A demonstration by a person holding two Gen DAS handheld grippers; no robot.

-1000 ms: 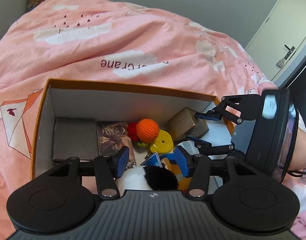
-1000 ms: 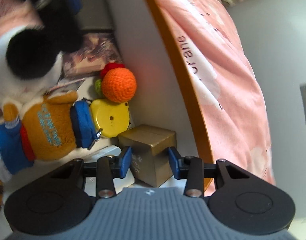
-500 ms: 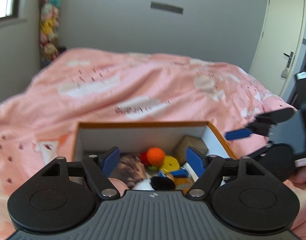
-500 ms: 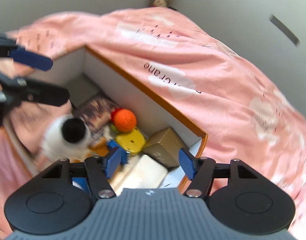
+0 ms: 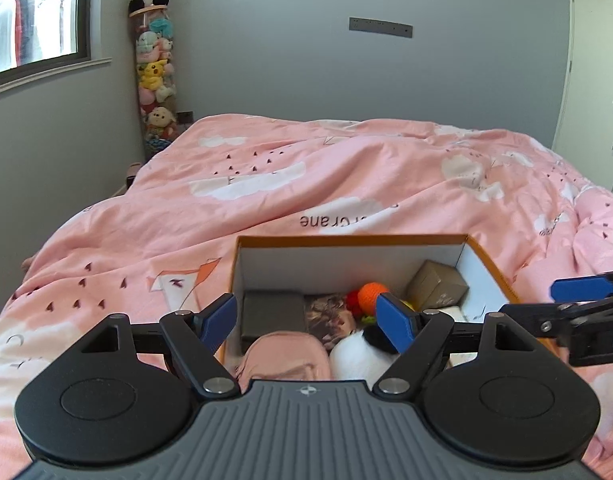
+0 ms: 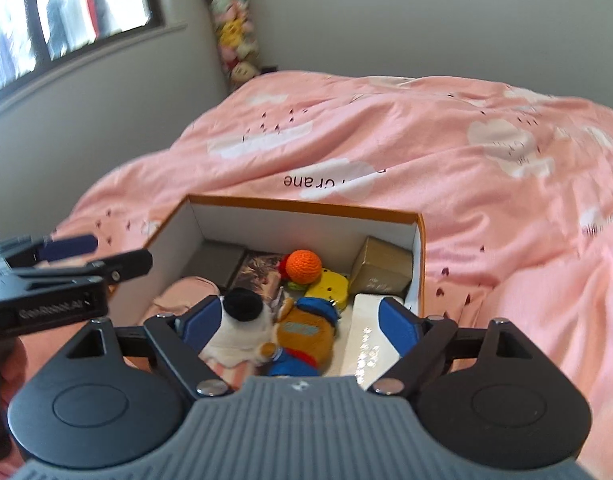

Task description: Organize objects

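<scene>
The box (image 6: 306, 216) sits on the bedspread (image 6: 426, 140), with the window (image 6: 66, 12) on the wall to its left and a column of stuffed toys (image 5: 154, 72) in the far left corner behind the bed. Inside the box, along the far wall from left to right, lie a flat case (image 5: 272, 314), a printed card (image 5: 330, 316), a crocheted ball (image 6: 304, 266) and, in the far right corner, a small carton (image 6: 380, 272). Nearer the cameras, from left to right, lie a soft pouch (image 6: 186, 294), a plush dog (image 6: 242, 328), a plush bear (image 6: 306, 332) and a flat packet (image 6: 368, 344), with a round toy (image 6: 332, 286) between the ball and the bear.
</scene>
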